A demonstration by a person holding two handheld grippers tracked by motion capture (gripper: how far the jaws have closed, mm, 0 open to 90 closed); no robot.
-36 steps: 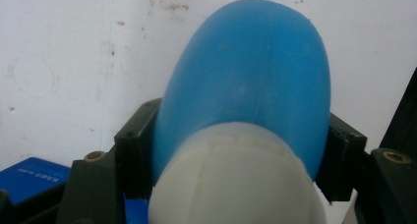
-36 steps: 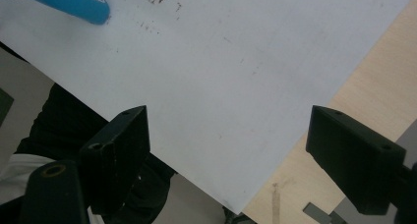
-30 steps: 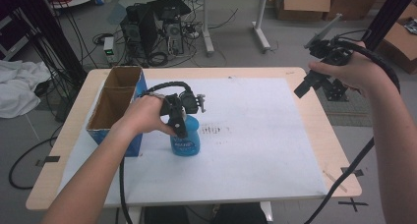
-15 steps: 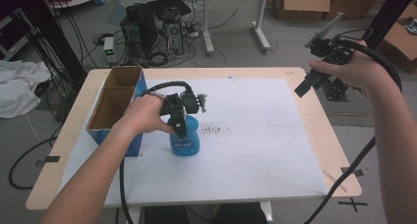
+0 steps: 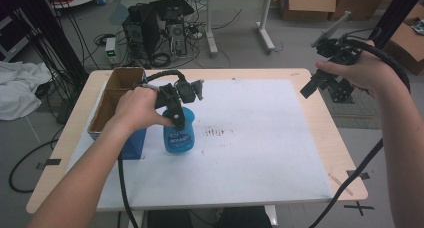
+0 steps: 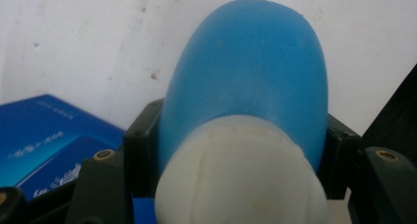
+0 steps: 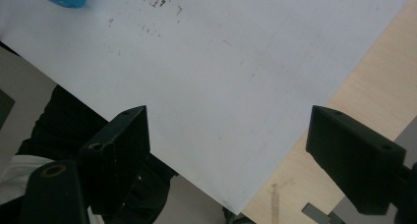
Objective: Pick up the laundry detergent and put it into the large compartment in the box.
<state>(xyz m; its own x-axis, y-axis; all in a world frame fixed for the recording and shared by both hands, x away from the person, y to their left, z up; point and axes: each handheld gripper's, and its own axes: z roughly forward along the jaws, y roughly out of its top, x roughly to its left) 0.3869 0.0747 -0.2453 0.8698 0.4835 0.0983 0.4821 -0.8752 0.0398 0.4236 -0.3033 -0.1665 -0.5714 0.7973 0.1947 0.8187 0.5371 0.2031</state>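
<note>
Your left gripper (image 5: 176,119) is clamped on the blue bottle (image 5: 178,135), jaws closed against its upper body just below the white cap (image 6: 241,172). In the left gripper view the black jaws press the blue sides at 9 and 3 o'clock, cap nearest the camera, bottle body (image 6: 251,71) running away toward 12. Your left hand (image 5: 137,108) wraps the gripper from 9 o'clock.

Bottle stands upright on the white sheet (image 5: 260,153), its base touching the sheet, left of the table's centre. Just beside it at 9 o'clock: blue carton (image 5: 131,142), open top, brown inside; a corner of it shows at 8 o'clock in the left gripper view (image 6: 44,140). Touching or only close, cannot tell. Dark smudge marks (image 5: 215,133) lie on the sheet near the bottle at 3 o'clock.

Your right gripper (image 5: 312,85) hangs in the air above the table's far right corner, at about 2 o'clock from the bottle and well apart from it. Jaws wide open, nothing between them; the right gripper view shows sheet (image 7: 221,71) and bare wood table edge (image 7: 364,86) through the gap. Your right hand (image 5: 367,70) holds it, cable (image 5: 370,155) trailing down toward 6.

Table (image 5: 330,138) is light wood, sheet covering most of it. Floor beyond at 12: computer tower (image 5: 150,30) and loose cables.
</note>
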